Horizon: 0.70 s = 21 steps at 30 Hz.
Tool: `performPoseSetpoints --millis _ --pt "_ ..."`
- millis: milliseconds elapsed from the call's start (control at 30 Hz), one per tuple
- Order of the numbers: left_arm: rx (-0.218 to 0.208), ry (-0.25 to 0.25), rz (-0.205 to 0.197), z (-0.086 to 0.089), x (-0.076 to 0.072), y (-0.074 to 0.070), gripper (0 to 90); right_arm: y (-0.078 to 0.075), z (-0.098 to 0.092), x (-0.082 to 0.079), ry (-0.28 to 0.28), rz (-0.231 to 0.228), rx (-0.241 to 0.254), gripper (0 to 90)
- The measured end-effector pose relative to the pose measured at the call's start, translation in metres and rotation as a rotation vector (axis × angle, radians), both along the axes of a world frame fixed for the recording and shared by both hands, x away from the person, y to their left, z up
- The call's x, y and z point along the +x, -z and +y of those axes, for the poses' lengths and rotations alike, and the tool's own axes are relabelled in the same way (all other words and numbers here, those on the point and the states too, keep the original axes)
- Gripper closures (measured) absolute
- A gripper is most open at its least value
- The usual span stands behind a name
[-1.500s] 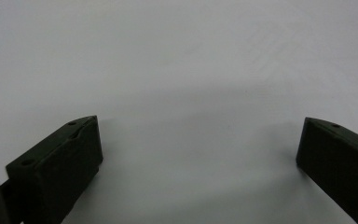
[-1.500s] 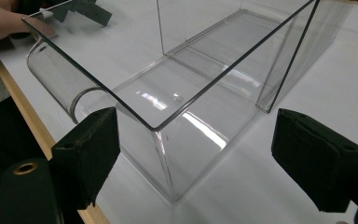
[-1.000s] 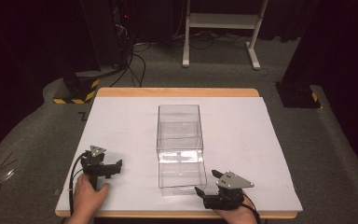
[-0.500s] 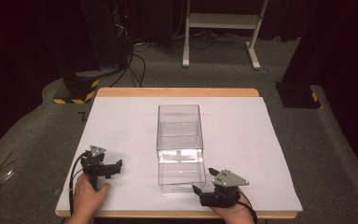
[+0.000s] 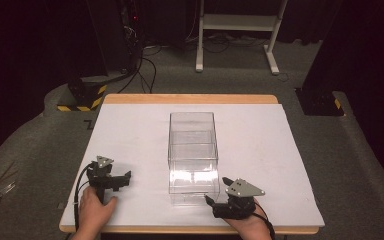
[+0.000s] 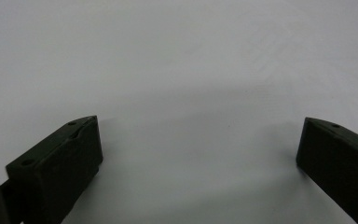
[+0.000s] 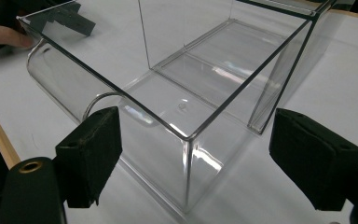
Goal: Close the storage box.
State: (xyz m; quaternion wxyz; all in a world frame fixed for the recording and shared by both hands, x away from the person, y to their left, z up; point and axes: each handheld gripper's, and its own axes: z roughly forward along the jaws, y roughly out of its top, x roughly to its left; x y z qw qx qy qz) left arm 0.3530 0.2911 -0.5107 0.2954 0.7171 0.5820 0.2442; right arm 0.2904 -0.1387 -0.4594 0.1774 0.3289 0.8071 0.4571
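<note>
Clear plastic drawer (image 7: 168, 135) sits partly pulled from its see-through case (image 5: 192, 132), mid surface (image 5: 130, 130). Right tongs (image 5: 211, 202) wide, straddling drawer's near corner, likely lining up grip. Left tongs (image 5: 125, 177) wide, empty, parked aside.

Clear plastic drawer (image 5: 194, 184) — partly pulled out of its case (image 5: 192, 131) — empty

Each gripper is black. The left gripper (image 5: 122, 178) has a small grey three-cornered plate on top and a black cable trailing from it. The right gripper (image 5: 217, 193) has a bigger grey plate with little dark holes. Its fingers (image 7: 91, 154) are thick black blocks, with a brass-coloured ring below one.
</note>
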Motion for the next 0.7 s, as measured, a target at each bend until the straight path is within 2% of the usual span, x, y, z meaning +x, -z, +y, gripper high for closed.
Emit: performPoseSetpoints --millis 700 --pt "0.0 0.0 0.0 0.0 0.0 0.0 0.5 -0.001 0.0 0.012 0.0 0.007 -0.015 17.0"
